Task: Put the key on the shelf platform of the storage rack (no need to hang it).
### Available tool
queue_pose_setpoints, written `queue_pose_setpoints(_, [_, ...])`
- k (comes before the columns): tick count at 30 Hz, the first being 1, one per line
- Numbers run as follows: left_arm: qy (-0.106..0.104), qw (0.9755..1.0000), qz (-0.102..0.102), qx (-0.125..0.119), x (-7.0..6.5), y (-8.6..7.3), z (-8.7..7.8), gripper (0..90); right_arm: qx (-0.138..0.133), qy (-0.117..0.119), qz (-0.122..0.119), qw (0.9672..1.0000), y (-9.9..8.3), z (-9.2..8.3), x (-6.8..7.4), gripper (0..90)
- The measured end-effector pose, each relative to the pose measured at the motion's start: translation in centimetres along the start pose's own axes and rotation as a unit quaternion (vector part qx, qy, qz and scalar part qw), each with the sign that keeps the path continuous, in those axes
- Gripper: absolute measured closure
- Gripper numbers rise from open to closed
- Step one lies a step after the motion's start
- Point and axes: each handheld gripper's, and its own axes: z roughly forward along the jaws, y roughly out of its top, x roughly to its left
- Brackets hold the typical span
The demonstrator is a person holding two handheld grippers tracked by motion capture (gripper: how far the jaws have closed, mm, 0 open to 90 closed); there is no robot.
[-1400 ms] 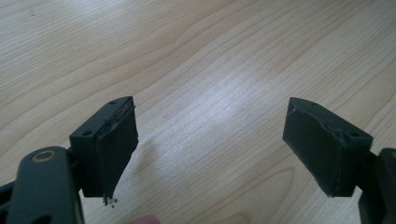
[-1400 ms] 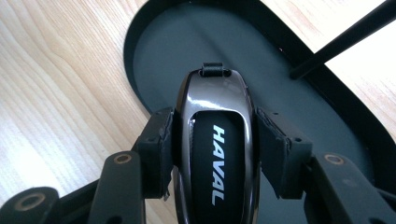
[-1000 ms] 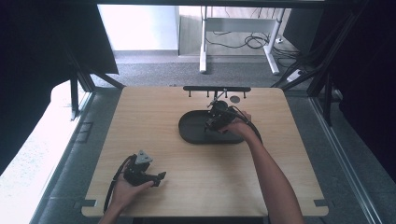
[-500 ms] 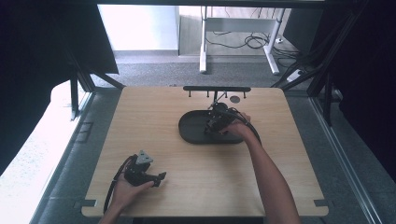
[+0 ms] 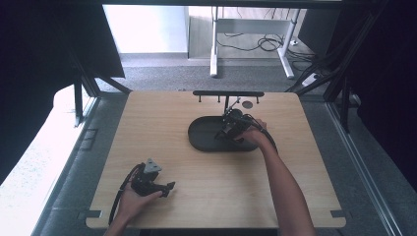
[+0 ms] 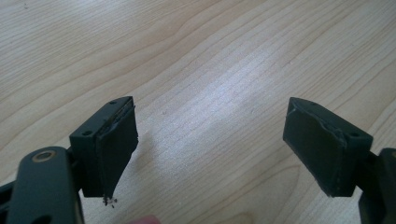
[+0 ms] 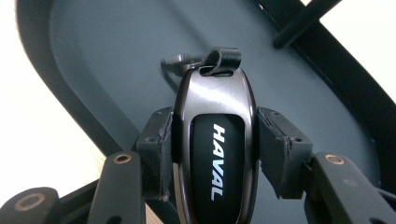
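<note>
Right hand-held gripper (image 5: pixel 227 132) in the high view hangs over the near-right part of a dark oval tray (image 5: pixel 201 135), its jaws pointing down and left into it; what it holds is too small to tell here. Behind it, at the far edge of the tabletop (image 5: pixel 206 187), stands a black rack (image 5: pixel 228 93) with short pegs. Left hand-held gripper (image 5: pixel 164 188) lies low at the near-left of the tabletop, well apart from the tray, cradled in a hand (image 5: pixel 132 199), its cable looping beside it.

Left hand-held gripper (image 6: pixel 210 144) in its own view has its jaws standing wide apart with nothing between them; bare wood grain lies beneath and ahead.

Right hand-held gripper (image 7: pixel 212 149) in its own view is clamped on a key fob (image 7: pixel 215 140), one pad pressed to each long side. The fob is glossy, marked HAVAL, and points away from the gripper, a black loop (image 7: pixel 223 59) at its far end. Beneath it lies the tray (image 7: pixel 116 56) floor, the rim curving past on both sides.
</note>
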Motion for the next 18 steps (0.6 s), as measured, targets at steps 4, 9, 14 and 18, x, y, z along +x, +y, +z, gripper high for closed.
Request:
queue_pose_setpoints(4, [0.001, 1.0, -0.001, 0.0, 0.0, 0.0, 0.0, 18.0, 0.006, 0.0, 0.005, 1.0, -0.3, 0.3, -0.4, 49.3])
queue_pose_setpoints(9, [0.001, 1.0, -0.001, 0.001, 0.0, 0.0, 0.0, 18.0, 0.004, -0.001, -0.007, 1.0, -0.5, 0.8, -0.8, 49.2])
queue_pose_setpoints(14, [0.001, 1.0, -0.002, 0.002, 0.0, 0.0, 0.0, 18.0, 0.02, -0.007, 0.003, 0.9998, -0.7, 1.3, -0.6, 49.2])
queue_pose_setpoints(18, [0.0, 1.0, -0.002, 0.003, 0.0, 0.0, 0.1, 18.0, 0.024, -0.01, 0.002, 0.9997, -0.7, 1.5, -0.6, 49.2])
